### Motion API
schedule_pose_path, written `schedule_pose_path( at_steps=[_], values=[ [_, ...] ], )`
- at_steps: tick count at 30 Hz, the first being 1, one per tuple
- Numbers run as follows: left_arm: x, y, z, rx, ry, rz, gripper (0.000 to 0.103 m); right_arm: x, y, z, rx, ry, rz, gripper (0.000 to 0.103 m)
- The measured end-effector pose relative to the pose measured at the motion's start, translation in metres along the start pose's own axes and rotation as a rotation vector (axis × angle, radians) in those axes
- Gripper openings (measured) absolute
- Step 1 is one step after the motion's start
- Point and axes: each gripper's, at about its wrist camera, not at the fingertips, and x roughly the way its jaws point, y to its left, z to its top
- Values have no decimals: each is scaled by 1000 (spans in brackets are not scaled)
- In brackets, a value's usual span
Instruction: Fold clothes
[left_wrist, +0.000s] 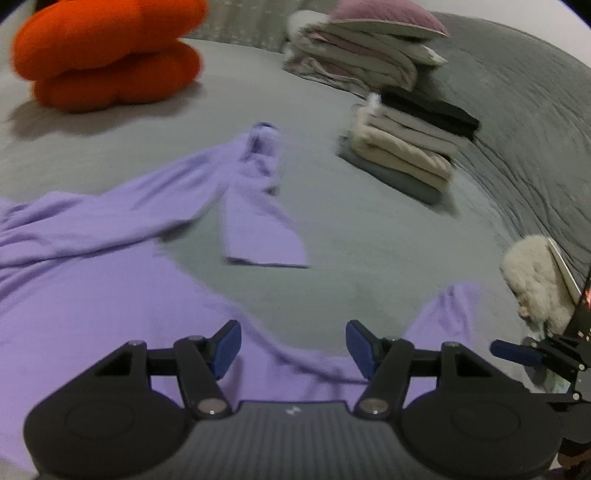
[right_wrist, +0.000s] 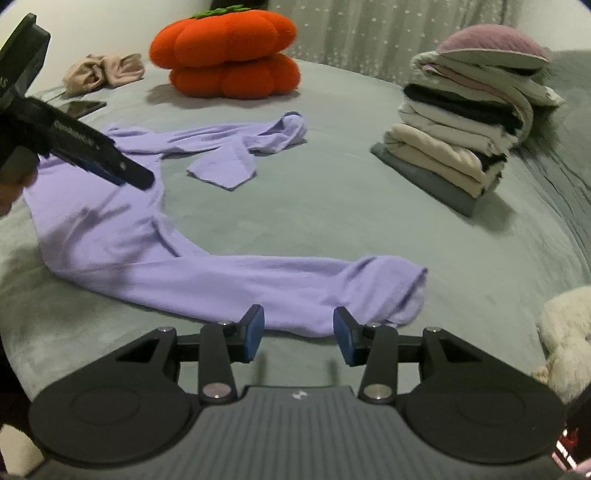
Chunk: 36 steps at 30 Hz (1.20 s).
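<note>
Your left gripper hangs with its jaws spread and nothing between them, tilted down over the lilac garment. The body of that garment lies below and to the left of its fingers, one sleeve runs away ahead of it and doubles back on the grey bed cover, and the other sleeve's end shows just to the right of its right finger.

Far ahead and to the left of that gripper sits an orange pumpkin cushion; ahead and to the right stand two stacks of folded clothes.

Your right gripper also stands parted, gripping nothing. The near sleeve lies directly ahead of its fingertips, its cuff edge just beyond them; whether the pads touch the cloth you cannot tell. The left gripper reaches in from the upper left over the garment's body. At the far right edge, beside this gripper, lies a cream fluffy item.
</note>
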Motion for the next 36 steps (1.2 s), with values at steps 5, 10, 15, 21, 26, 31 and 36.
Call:
schedule_pose_path(
  at_steps=[5, 10, 15, 21, 26, 31, 36],
  values=[
    [33, -43, 1, 70, 38, -60, 61, -6, -19, -10, 56, -3, -19, 46],
    [65, -74, 1, 112, 73, -94, 57, -9, -41, -23, 145, 4, -42, 46],
    [84, -95, 6, 124, 40, -82, 45, -9, -56, -33, 212, 14, -56, 46],
    [99, -114, 10, 91, 30, -137, 1, -11, -53, -41, 203, 17, -51, 46],
    [89, -130, 2, 119, -3, -192, 1, -21, -54, -46, 171, -6, -63, 46],
    [63, -141, 0, 172, -37, -298, 1, -36, -63, -51, 169, -37, -98, 46],
    [49, -151, -12, 241, 18, -406, 1, -53, -73, -56, 182, -64, -120, 46]
  ],
)
